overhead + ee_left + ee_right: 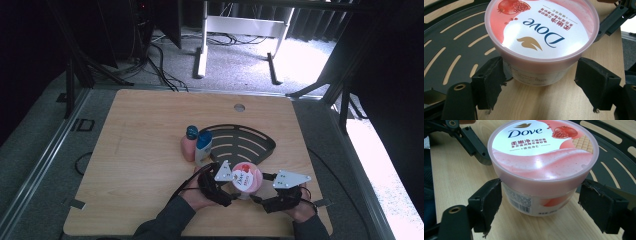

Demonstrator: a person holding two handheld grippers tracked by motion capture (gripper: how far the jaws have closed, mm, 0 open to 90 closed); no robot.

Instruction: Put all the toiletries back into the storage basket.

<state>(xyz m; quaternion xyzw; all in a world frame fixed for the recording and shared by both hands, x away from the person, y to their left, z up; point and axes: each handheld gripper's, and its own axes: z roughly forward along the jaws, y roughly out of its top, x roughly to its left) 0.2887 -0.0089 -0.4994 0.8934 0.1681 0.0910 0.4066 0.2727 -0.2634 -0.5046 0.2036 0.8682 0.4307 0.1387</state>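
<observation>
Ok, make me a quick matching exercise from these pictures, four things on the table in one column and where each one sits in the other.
1. Dove tub
2. black slotted tray
3. blue-capped bottles
4. round hole

a. near the table's far edge
b. between both grippers
c. by the tray's left end
d. just behind the tub

Pairs: 1-b, 2-d, 3-c, 4-a

Glossy plastic tub (541,37); matt black slotted tray (449,50); wood-grain table (544,102).
</observation>
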